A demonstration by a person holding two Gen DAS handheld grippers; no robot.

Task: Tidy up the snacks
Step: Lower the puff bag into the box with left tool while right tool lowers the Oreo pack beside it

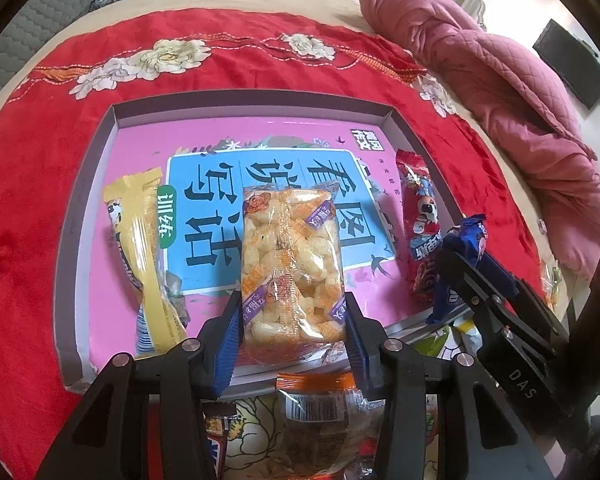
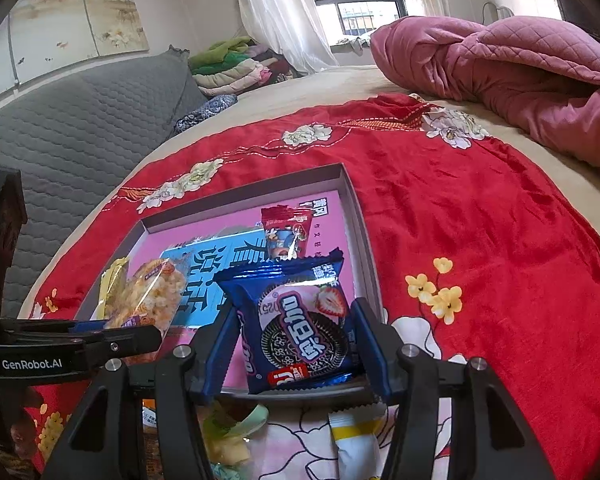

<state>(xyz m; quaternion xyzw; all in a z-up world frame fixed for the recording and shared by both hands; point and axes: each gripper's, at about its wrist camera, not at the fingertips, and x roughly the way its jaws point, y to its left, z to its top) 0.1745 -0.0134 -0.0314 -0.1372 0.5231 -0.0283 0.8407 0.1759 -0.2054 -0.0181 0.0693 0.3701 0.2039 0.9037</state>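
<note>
— Red floral bedspread over the bed, a pink quilt bunched at the far side, and a shallow box lid lying on the spread with a pink-and-blue book cover as its floor. That is where the snacks are going?

— It looks so. A yellow stick packet already lies along the lid's left side and a red packet along its right. The left gripper has its jaws closed against the sides of a clear bag of puffed snacks, which hangs over the middle of the lid. The right gripper is clamped on a blue cookie packet at the lid's near right edge, just in front of the red packet.

— So how should the placing go?

— Judging from the layout, the puffed bag wants the free strip between yellow and red — lowered flat, long side parallel to its neighbours, before the jaws part. The blue packet has less room; it likely needs to go down beside the red one without riding up on the rim.

— Any risk?

— The two grippers are near each other, so setting down one at a time seems wiser. More packets wait on the spread in front of the lid.
</note>
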